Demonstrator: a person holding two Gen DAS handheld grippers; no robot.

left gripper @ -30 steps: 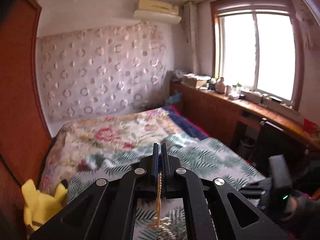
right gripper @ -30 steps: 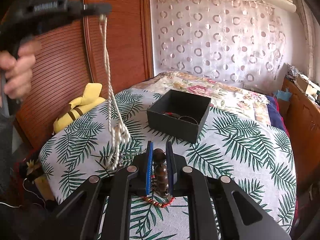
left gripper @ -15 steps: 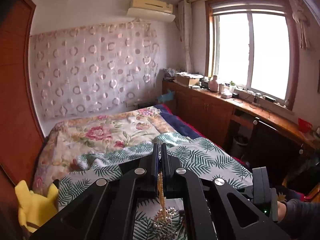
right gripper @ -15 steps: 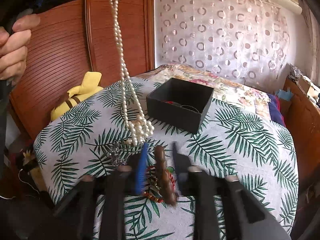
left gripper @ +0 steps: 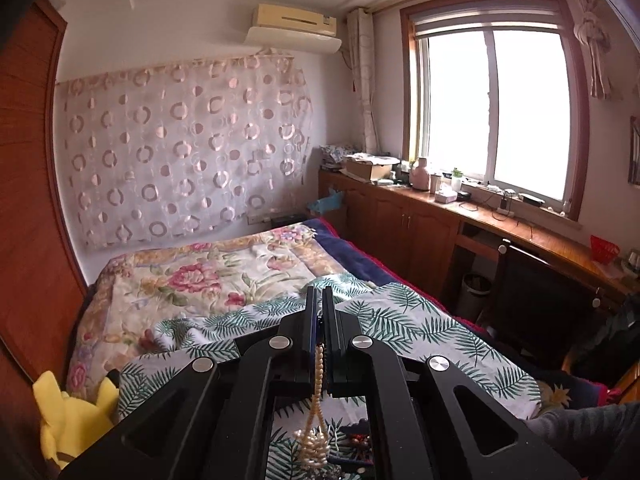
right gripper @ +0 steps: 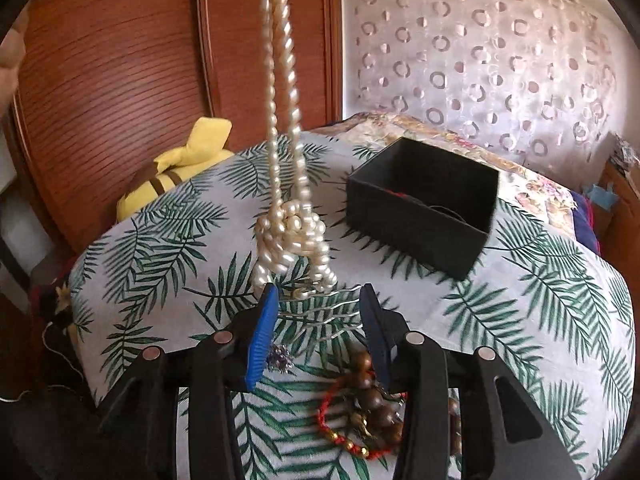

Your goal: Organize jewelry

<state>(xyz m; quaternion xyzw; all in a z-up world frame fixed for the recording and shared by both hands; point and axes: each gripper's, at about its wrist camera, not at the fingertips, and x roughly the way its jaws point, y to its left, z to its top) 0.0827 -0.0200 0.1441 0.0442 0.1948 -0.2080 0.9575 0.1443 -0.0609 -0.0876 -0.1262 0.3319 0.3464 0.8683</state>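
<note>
My left gripper [left gripper: 318,300] is shut on a pearl necklace [left gripper: 317,436], which hangs down below it in a knotted bunch. In the right wrist view the same pearl necklace [right gripper: 294,224] dangles from above the frame, just in front of my right gripper [right gripper: 320,300]. My right gripper is open and empty. A wooden bead bracelet [right gripper: 374,400] and a red cord bracelet [right gripper: 344,438] lie on the leaf-print cloth [right gripper: 520,320] beneath it. A small purple sparkly piece [right gripper: 280,358] lies by the left finger. An open black box [right gripper: 424,208] with a few items inside stands farther back.
A yellow plush toy [right gripper: 180,172] lies at the cloth's left edge by the wooden wardrobe [right gripper: 108,80]. A floral bedspread [left gripper: 208,280] lies behind. A wooden counter with clutter [left gripper: 460,208] runs under the window at right.
My right gripper opened and let go of the wooden bead bracelet, which now lies on the cloth. My left gripper carried the pearl necklace rightward and higher, in front of my right gripper.
</note>
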